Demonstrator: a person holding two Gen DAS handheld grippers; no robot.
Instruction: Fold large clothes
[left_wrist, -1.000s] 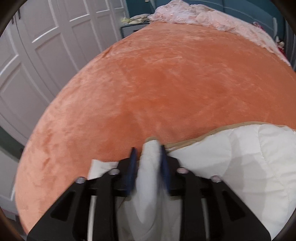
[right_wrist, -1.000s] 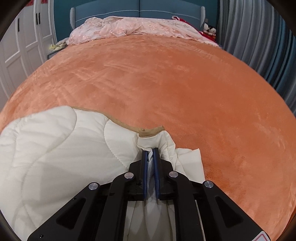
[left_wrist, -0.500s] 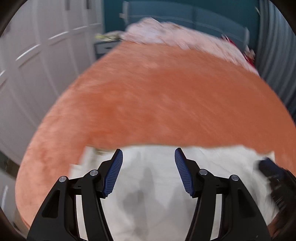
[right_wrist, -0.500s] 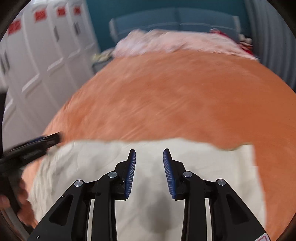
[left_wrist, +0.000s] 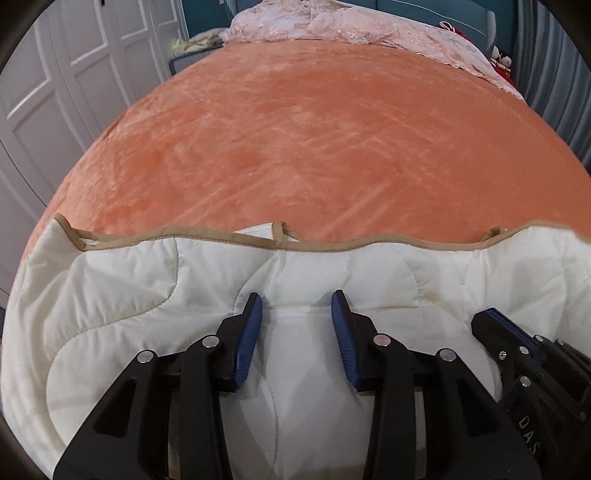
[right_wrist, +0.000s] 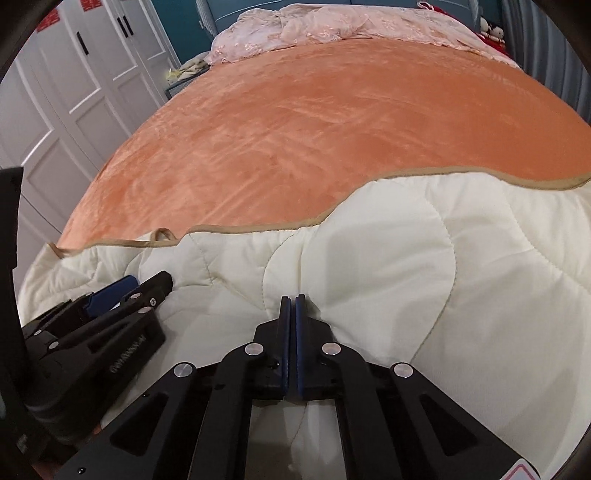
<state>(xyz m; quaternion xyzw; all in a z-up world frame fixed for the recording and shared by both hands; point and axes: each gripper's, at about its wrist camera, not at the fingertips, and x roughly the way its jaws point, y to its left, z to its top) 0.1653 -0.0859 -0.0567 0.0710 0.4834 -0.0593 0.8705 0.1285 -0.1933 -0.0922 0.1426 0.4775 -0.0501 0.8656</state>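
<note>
The cream quilted comforter lies bunched at the 6 o'clock end of the orange bed, and with the left gripper spread wide and the right gripper clenched, seemingly on nothing, its layers may slump and misalign.

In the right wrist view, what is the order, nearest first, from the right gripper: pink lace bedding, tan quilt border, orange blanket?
From the right gripper, which sits low on the white quilt:
1. Tan quilt border, just ahead, crossing the view.
2. Orange blanket, beyond the border, covering the middle of the bed.
3. Pink lace bedding, at the far end.
</note>
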